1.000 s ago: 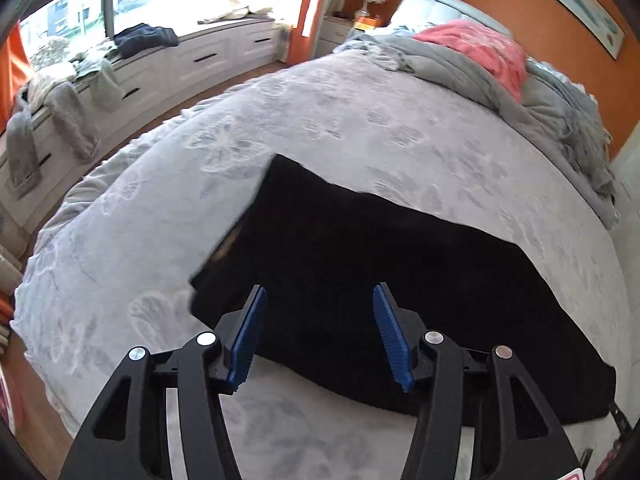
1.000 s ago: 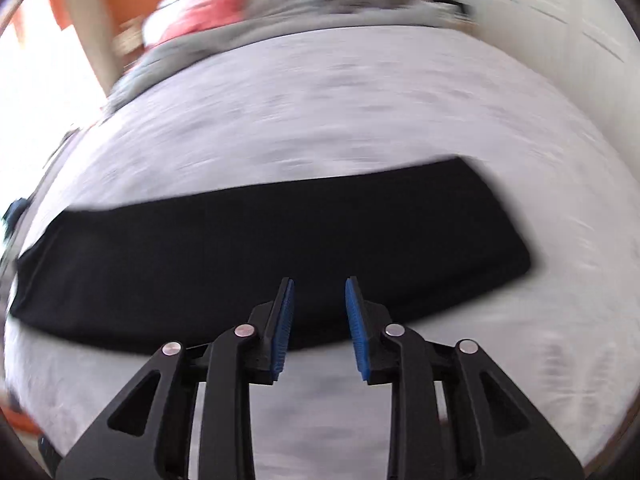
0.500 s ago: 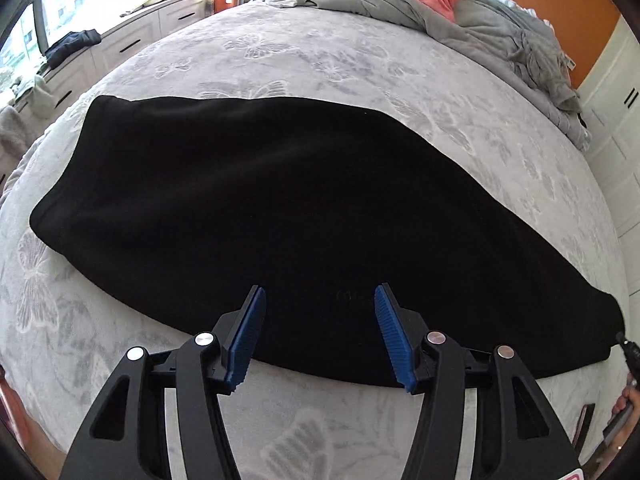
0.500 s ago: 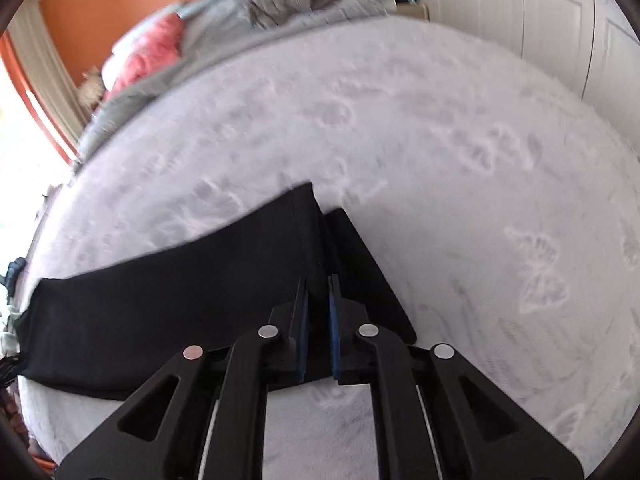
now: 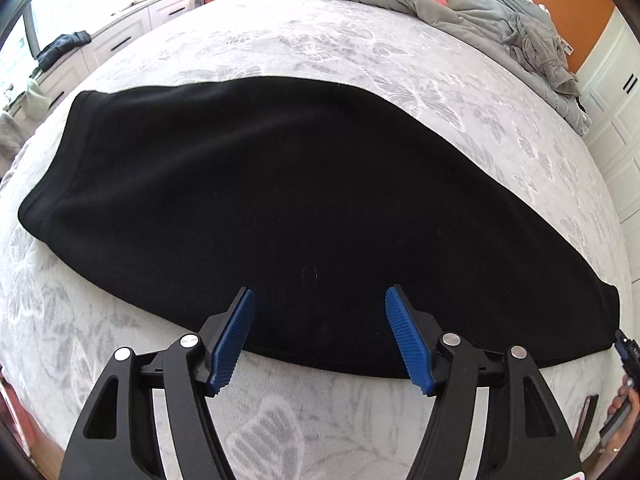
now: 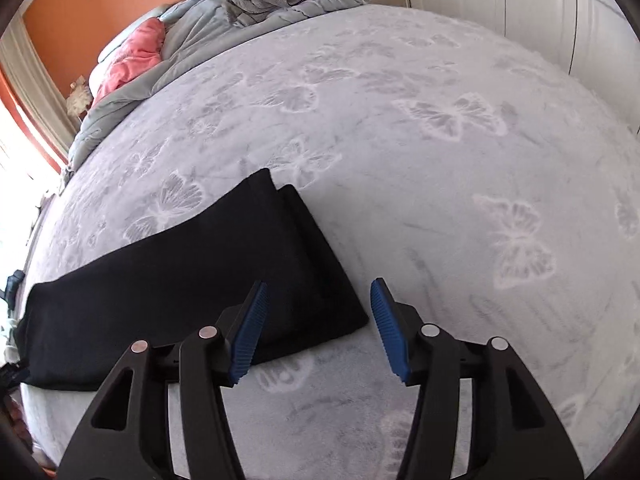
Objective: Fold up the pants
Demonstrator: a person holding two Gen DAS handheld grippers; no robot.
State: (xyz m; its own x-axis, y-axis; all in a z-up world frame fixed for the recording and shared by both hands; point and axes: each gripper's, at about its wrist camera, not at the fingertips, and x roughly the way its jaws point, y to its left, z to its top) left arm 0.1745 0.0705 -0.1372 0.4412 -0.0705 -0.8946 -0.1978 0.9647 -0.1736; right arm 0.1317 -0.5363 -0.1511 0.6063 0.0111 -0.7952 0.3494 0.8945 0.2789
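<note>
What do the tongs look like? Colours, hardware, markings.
Both the left tongs and right tongs are matte black plastic with triangular cutouts, silver round rivets at the pivots, and ribbed blue pads on the inner faces. No cables are visible.

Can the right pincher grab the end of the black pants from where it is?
Probably yes: the right gripper is open at the black pants, whose end corner lies between its fingers, nothing blocking.

Parted right tongs over pants
</note>
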